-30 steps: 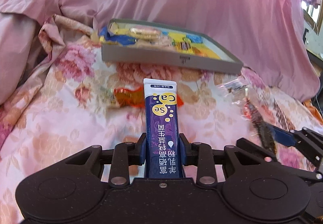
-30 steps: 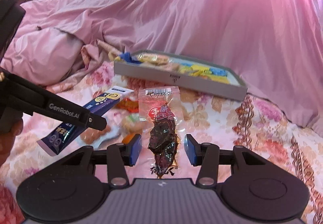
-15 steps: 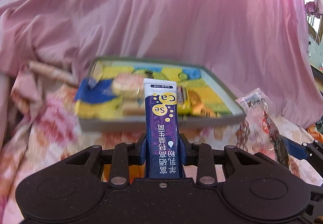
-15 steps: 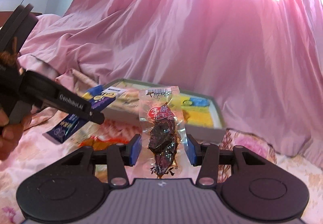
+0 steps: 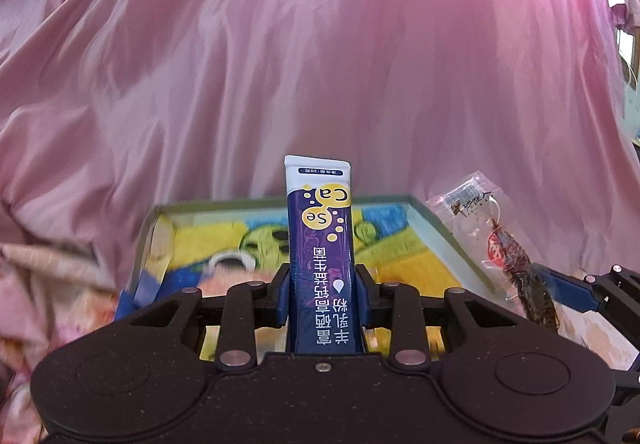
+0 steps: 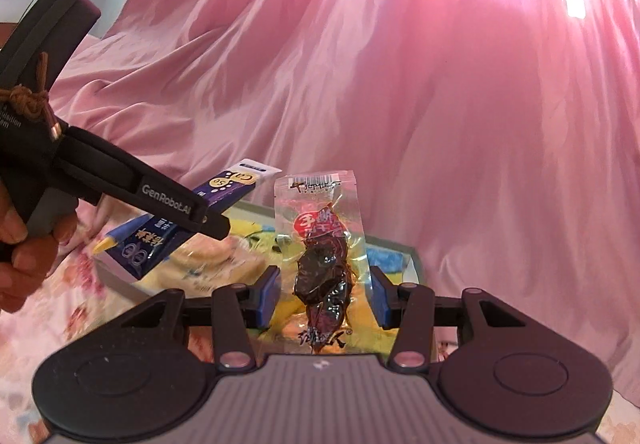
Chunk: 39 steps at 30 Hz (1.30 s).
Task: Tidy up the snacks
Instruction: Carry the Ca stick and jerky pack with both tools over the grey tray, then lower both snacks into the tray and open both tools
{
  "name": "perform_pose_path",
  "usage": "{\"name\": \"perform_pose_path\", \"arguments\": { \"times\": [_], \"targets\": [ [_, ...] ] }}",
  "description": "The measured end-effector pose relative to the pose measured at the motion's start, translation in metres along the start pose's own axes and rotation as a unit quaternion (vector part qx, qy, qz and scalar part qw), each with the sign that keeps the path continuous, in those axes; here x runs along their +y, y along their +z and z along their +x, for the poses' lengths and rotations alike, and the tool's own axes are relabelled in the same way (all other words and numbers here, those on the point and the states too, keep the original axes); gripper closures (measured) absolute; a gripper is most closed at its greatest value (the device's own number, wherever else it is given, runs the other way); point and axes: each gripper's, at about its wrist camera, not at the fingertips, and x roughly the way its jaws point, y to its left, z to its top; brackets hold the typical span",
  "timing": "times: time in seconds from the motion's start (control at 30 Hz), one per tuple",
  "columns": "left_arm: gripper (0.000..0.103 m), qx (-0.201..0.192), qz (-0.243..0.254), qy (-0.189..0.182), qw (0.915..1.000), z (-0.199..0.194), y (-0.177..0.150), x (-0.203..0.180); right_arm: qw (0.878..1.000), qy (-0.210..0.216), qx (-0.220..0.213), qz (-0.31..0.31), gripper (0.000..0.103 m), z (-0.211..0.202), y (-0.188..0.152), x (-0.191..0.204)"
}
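Sunlit pink curtain point(image 5: 320, 44) hangs behind a floral bedspread point(image 6: 60, 308).

the way ahead is closed off by a pink drape point(image 5: 320, 64), which rises like a wall just behind the tray point(image 5: 440, 232). the tray itself is crowded with wrappers (blurred, not told apart), so little bare floor is seen in it. open air is left above its rim. to the left, rumpled floral bedding point(image 6: 60, 304) is heaped against the tray's side. between the left claw point(image 5: 322, 292) and the right claw point(image 6: 325, 294) only a narrow gap is left.
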Motion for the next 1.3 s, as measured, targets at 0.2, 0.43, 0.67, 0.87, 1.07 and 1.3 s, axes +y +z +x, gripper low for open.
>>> {"name": "perform_pose_path", "arguments": {
  "times": [0.2,0.43,0.67,0.87,1.07,1.3],
  "targets": [
    [0.069,0.003,-0.017,0.007,0.9998,0.038,0.011,0.0,1.0,-0.014,0.007,0.008,0.052,0.041,0.01,-0.016],
    [0.069,0.031,-0.03,0.014,0.999,0.067,0.004,-0.003,0.998,-0.028,0.037,0.048,0.052,0.08,0.005,-0.033],
    [0.069,0.047,-0.018,0.013,0.9986,0.08,-0.004,-0.012,0.994,-0.022,0.074,0.078,0.052,0.105,-0.008,-0.038],
    [0.068,0.059,-0.027,0.022,0.9977,0.086,-0.006,-0.012,0.99,-0.017,0.101,0.099,0.052,0.116,-0.017,-0.043],
    [0.069,0.067,-0.036,0.025,0.9968,0.087,0.001,-0.011,0.986,-0.016,0.122,0.11,0.052,0.124,-0.021,-0.047],
    [0.037,0.051,-0.038,0.038,0.9973,0.072,0.009,-0.01,0.985,-0.015,0.123,0.124,0.045,0.126,-0.023,-0.049]
  ]
}}
